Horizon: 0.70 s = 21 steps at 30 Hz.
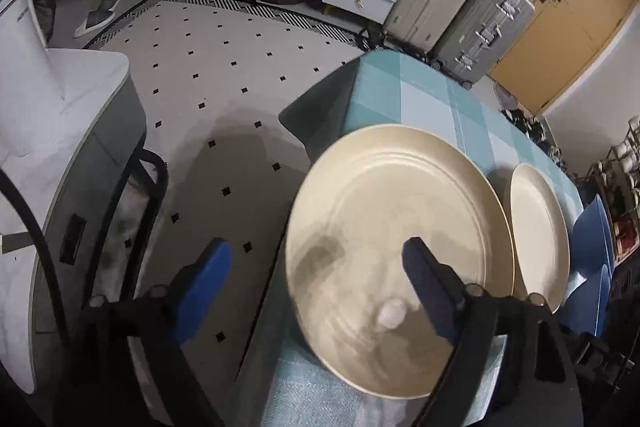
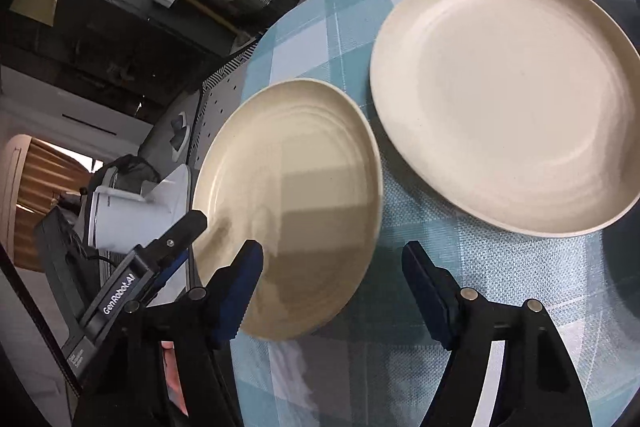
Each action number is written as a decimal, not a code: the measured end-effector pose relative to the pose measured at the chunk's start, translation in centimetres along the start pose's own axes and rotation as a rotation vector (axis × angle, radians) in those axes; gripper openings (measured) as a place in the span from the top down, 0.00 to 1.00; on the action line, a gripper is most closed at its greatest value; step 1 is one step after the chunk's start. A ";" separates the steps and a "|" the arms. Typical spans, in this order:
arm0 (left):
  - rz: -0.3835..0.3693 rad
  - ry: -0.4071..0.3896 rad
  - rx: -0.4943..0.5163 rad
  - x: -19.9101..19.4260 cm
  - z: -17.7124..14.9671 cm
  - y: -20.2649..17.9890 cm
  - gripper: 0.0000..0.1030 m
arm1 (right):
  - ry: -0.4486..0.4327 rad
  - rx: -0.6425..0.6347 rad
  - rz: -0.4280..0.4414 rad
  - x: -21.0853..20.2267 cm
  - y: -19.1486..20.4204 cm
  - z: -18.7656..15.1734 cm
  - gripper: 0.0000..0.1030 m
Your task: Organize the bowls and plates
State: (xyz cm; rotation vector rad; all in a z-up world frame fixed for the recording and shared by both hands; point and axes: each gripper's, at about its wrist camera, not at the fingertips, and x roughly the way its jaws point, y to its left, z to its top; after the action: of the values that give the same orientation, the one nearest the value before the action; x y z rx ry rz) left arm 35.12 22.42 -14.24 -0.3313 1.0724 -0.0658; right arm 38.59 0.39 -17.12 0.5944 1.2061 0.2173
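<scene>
Your left gripper [image 1: 316, 287] stood open astride the left rim of the nearer cream plate [image 1: 396, 251], neither pad visibly pressing it. Your right gripper [image 2: 332, 291] also gaped, straddling that plate's right rim. A 2nd plate [image 2: 508, 95] lay just beside it on the checked tablecloth [image 2: 500, 267]. Blue bowls [image 1: 592, 231] were half cut off and blurred at the edge.

Table under a teal-and-white checked cloth [image 2: 420, 39]. On the cloth: two cream plates side by side, the near plate [image 2: 292, 203] at the table's edge, the far plate [image 2: 508, 95] just beside it. Blue bowls [image 1: 592, 235] sit past the far plate.
</scene>
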 end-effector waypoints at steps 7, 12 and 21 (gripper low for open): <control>-0.008 0.013 0.014 0.5 -0.2 -0.2 0.16 | 0.016 0.006 -0.013 0.8 -0.1 0.3 0.47; -0.015 0.050 0.029 1.1 -0.2 -0.3 0.36 | 0.018 0.005 -0.003 1.1 0.1 0.7 0.55; -0.022 0.079 0.042 2.1 -0.5 -0.4 0.54 | 0.019 0.016 -0.053 1.3 -0.1 1.0 0.82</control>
State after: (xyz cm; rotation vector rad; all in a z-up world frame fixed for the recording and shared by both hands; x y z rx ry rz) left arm 35.78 21.50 -16.10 -0.3047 1.1446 -0.1220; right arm 39.96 0.55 -18.03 0.5744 1.2413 0.1689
